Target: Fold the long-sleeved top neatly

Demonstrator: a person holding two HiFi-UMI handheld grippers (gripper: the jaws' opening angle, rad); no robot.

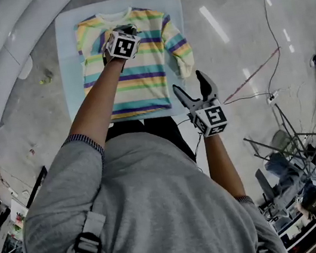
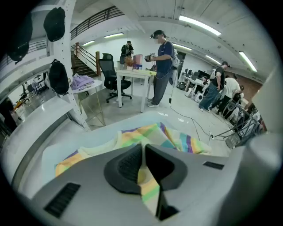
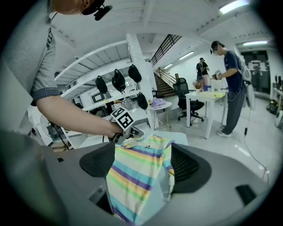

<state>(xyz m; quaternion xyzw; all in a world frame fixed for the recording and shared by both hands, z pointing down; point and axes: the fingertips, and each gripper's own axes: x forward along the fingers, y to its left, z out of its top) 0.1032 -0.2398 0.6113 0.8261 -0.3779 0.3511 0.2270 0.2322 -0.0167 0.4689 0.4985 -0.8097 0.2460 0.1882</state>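
Here my left gripper [image 1: 125, 30] is stretched out over the chest of the striped long-sleeved top [image 1: 137, 78], just below its cream collar [image 1: 110, 17]. In the left gripper view its fingers [image 2: 126, 165] are all but together, with a narrow strip of the yellow and green striped cloth pinched in the slit between them. From the right gripper view a small cream bit of the top looks raised at the tips of that left gripper [image 3: 128, 133] (whether it is a cuff I cannot tell). The top lies flat, front up, on the pale blue desk [image 1: 73, 77], collar away from me and hem towards me. One sleeve [image 1: 179, 49] runs down along the body on my right side, its cuff resting on the desk just beside the stripes. My right gripper [image 1: 190, 84] hangs near the desk's near right corner, close to the hem. Its fingers [image 3: 190, 165] are spread wide and hold nothing; I only see the top [image 3: 132, 176] and desk [image 3: 177, 134] beyond them. A thin black cable [image 1: 270, 24] trails over the grey floor [image 1: 233, 37] to the right.
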